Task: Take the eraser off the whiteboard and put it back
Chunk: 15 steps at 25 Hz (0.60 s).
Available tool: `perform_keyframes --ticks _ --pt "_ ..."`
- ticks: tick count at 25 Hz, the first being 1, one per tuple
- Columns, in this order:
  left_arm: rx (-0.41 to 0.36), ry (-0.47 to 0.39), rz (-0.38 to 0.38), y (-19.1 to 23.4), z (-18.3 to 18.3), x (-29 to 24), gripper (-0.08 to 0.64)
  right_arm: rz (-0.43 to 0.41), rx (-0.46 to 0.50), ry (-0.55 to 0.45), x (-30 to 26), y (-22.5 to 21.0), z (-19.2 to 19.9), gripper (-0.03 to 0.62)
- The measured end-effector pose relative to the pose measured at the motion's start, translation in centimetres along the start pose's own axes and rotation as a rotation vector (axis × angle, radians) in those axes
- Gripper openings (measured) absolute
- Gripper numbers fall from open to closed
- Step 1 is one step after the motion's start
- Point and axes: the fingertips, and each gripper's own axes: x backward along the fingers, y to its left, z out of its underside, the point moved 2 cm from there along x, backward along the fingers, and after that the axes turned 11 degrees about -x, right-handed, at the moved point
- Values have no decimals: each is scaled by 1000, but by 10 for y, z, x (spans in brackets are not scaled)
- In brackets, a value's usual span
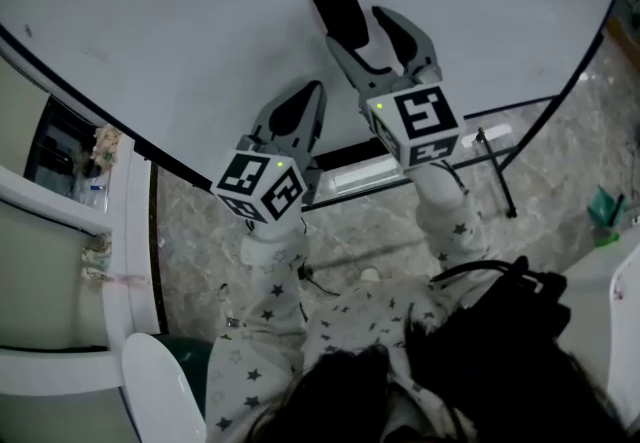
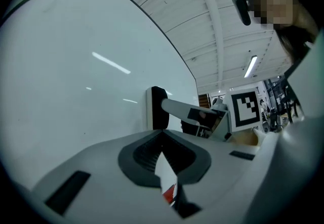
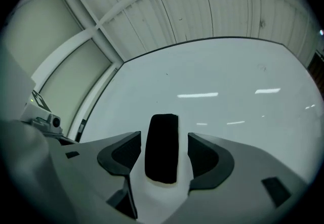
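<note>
**Right gripper view: eraser [image 3: 162,148] on the whiteboard [image 3: 243,76], between spread jaws**

We hold the right gripper [image 1: 367,36] up to the whiteboard with its jaws wide apart. The black eraser sits on the board between them with a gap on each side, so neither pad presses it. Our left gripper [image 1: 300,103] is just beside the right one and nearer to us. Its jaws are together with nothing in them, and it is clear of the eraser.
</note>
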Motion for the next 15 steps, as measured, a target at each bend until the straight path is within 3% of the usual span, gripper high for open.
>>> perform_keyframes --ticks 4,15 --pt "7 -20 23 6 1 -3 0 55 34 -31 -8 0 -5 310" --pt "1 -27 68 30 -1 -9 1 189 119 -23 -37 -1 5 308"
